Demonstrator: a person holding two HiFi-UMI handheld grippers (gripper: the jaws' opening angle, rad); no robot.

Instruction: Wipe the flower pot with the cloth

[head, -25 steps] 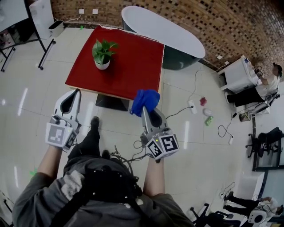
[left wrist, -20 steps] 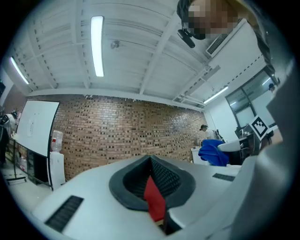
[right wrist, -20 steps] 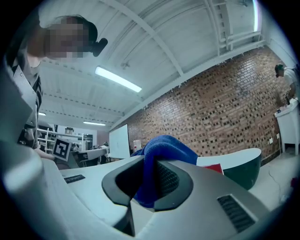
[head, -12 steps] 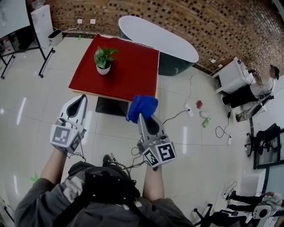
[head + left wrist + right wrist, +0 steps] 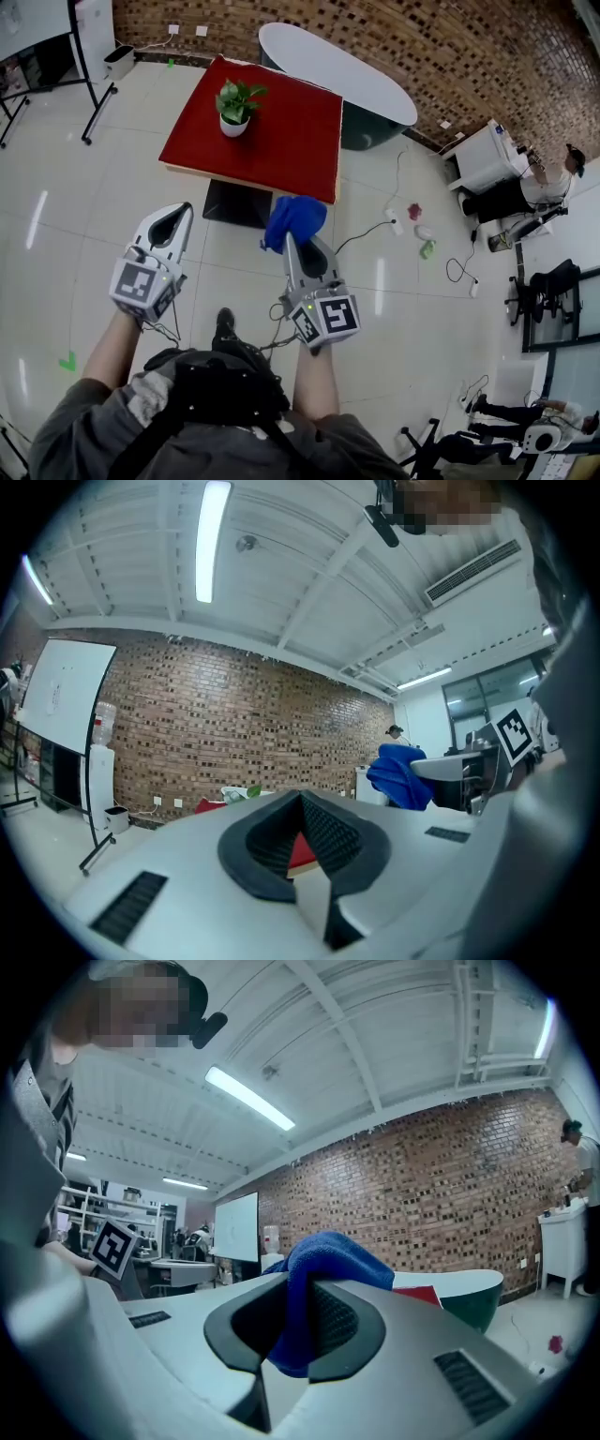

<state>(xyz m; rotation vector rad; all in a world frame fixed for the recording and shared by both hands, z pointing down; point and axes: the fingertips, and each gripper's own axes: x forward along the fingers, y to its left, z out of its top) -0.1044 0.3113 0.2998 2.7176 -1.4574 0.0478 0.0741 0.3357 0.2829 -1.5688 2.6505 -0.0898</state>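
The person stands on the pale tiled floor (image 5: pixel 75 187) with both tools held out level in front. The right claw (image 5: pixel 292 238) is grasping a crumpled blue cloth (image 5: pixel 294 220): in the right gripper view the right claw (image 5: pixel 300 1327) has its dark ribbed pads pressed on a fold of the blue cloth (image 5: pixel 330 1258), which bunches up above the tips and hangs a little below them. The left claw (image 5: pixel 177 210) is clenched with nothing in it; in the left gripper view the left claw (image 5: pixel 302 829) shows its pads drawn together, with only a sliver of red seen beyond them. The small white flower pot (image 5: pixel 234 127), holding a green leafy plant (image 5: pixel 238 96), stands upright on the red square surface (image 5: pixel 281 141), towards its far left part, well apart from both claws and the cloth. Beyond the red surface stands a long white oval table (image 5: pixel 337 70) before a brick wall (image 5: pixel 450 47). In the left gripper view the blue cloth (image 5: pixel 397 774) appears at the right.
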